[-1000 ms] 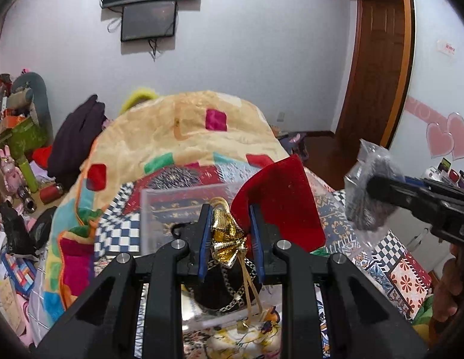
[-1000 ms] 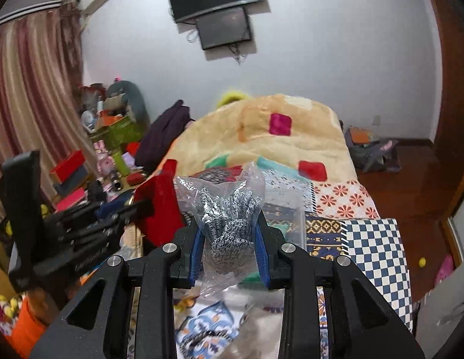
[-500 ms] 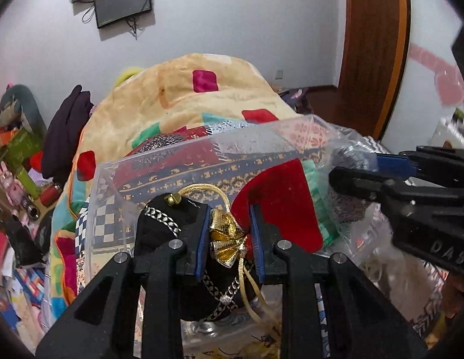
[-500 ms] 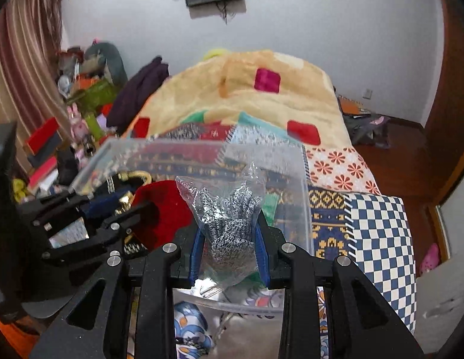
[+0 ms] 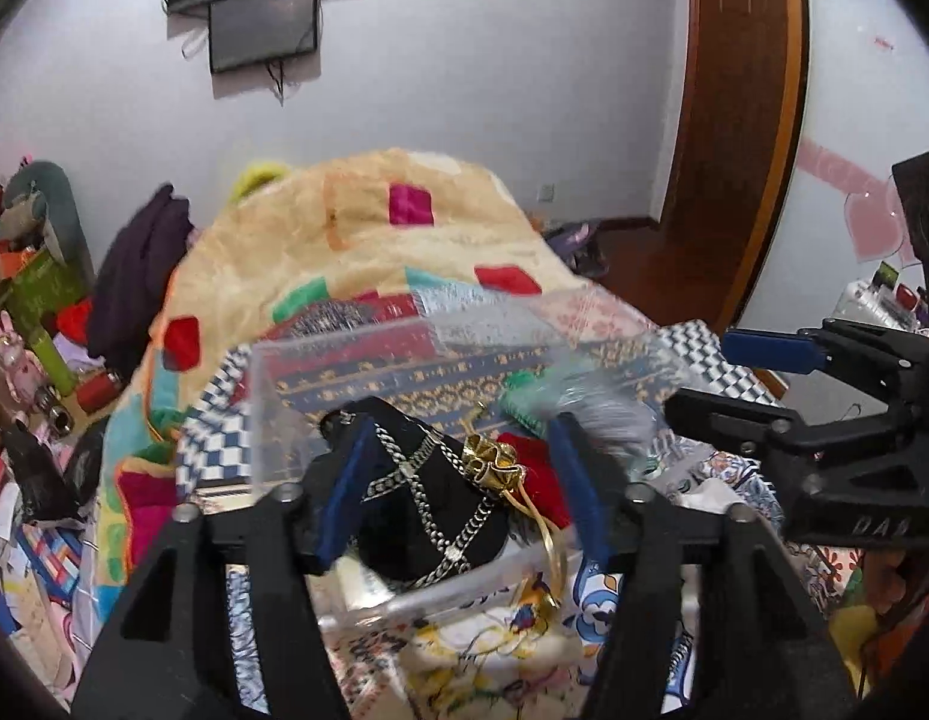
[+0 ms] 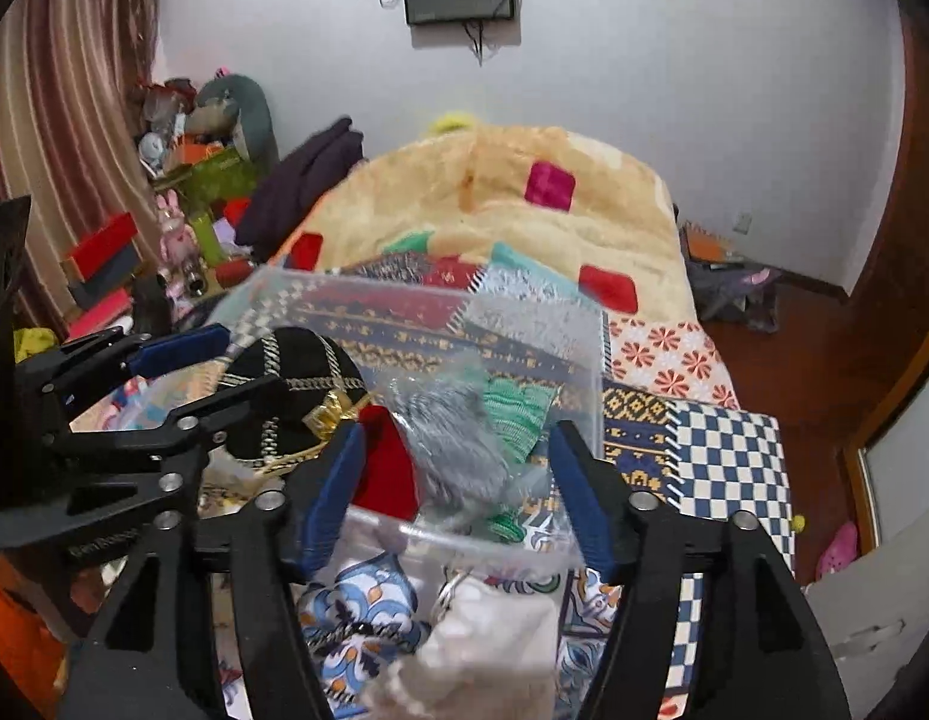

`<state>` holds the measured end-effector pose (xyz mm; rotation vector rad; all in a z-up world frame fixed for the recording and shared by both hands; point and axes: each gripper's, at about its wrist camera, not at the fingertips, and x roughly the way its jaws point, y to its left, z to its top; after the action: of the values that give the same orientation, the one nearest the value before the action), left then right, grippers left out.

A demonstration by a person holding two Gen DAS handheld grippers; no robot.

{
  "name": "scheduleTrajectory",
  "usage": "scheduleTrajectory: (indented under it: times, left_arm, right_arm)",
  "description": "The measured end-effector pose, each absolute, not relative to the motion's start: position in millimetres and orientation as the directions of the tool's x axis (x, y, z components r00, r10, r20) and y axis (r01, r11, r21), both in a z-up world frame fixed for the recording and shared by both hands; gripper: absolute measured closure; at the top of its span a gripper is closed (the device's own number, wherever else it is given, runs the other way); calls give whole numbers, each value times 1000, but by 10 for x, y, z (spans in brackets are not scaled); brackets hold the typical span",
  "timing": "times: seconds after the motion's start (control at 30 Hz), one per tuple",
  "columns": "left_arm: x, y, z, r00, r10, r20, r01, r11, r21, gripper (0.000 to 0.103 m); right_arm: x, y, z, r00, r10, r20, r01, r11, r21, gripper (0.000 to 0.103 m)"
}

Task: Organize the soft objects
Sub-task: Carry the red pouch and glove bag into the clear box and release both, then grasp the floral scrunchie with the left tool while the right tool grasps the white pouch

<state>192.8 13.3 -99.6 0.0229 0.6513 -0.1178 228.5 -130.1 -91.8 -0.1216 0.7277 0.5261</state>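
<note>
Both my grippers, left point(image 5: 458, 474) and right point(image 6: 458, 474), gape wide over the bin point(image 6: 590, 372). The gloves point(image 6: 458, 444), pouch point(image 5: 536, 480) and hat point(image 5: 428, 504) lie inside.

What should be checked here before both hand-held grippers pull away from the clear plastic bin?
1. Left hand-held gripper open: ok, jaws wide.
2. Right hand-held gripper open: ok.
3. Red velvet pouch with gold bow inside the clear plastic bin: ok.
4. Bagged grey knit gloves settled in the bin: cannot tell, blurred.
5. Gold cord inside the rim: not ok, it drapes over the near wall.
6. Black cap with silver chains in the bin: ok.
</note>
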Motion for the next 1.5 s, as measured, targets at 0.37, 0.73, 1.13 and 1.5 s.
scheduleTrajectory:
  times: [0.37,0.73,1.13,1.5]
  left_arm:
    - [1408,203,-1034,796,-101,-596,111,994,-20,6]
    - [1412,224,-1600,680,-114,-724,88,993,-74,6]
    - [1478,97,-1920,618,-106,-779,101,993,-55,7]
    - [1370,128,-1902,650,-112,-752,122,992,-42,60]
  right_arm:
    - [2036,-1639,-1055,593,410,-693,-454,881,133,17]
    - [2161,-1658,-1673,462,370,-806,-413,894,175,17]
    - [2128,-1583,-1854,394,415,-820,-451,865,221,59]
    - [1887,-1560,-1480,493,450,-745,-516,840,165,79]
